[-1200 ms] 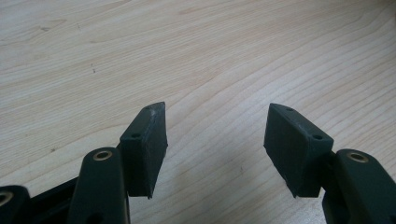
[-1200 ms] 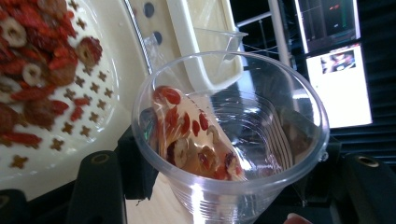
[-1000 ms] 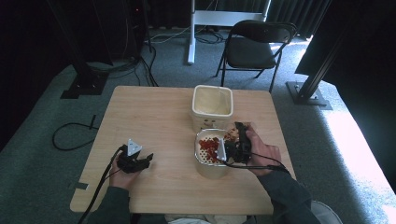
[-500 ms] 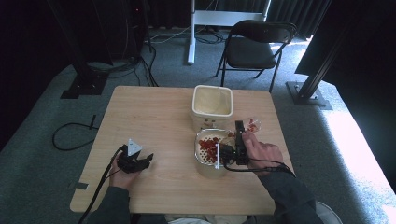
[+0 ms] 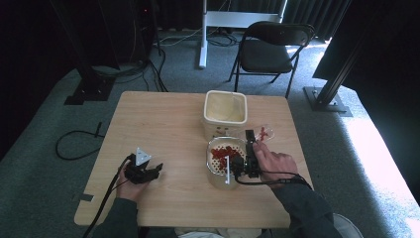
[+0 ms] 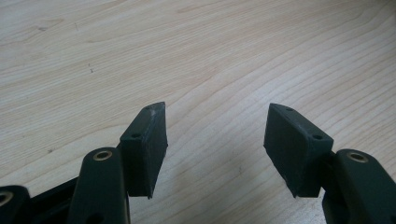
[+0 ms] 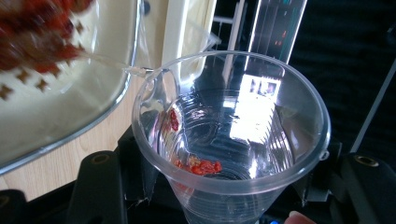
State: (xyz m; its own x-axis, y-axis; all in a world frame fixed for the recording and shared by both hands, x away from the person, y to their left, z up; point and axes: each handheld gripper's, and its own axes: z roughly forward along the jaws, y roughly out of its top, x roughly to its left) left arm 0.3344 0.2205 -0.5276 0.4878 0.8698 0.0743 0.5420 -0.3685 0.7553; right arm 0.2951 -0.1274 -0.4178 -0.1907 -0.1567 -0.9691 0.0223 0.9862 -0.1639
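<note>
A: Clear plastic, that cup (image 7: 231, 135), clamped in the right gripper (image 7: 229, 186) beside the strainer (image 5: 225, 159), a few red bits (image 7: 198, 166) stuck inside.

B: Risk?

A: Thin walls; a harder squeeze could buckle it, or a tilt could drop the bits on the table (image 5: 163, 124) instead of the strainer. Its rim may also knock the tub (image 5: 225, 106).

B: And the left gripper (image 6: 215, 140)?

A: Open, empty, resting low over bare wood.

counter: 1 light wooden counter (image 5: 163, 129) | tub: 1 cream square plastic tub (image 5: 225, 108) | colander: 1 white round colander of red bits (image 5: 224, 157) | cup: 1 clear plastic cup (image 7: 233, 135) | tongs: 2 black two-jaw tongs, left (image 5: 157, 171), right (image 5: 250, 135) | chair: 1 black folding chair (image 5: 272, 49)
</note>
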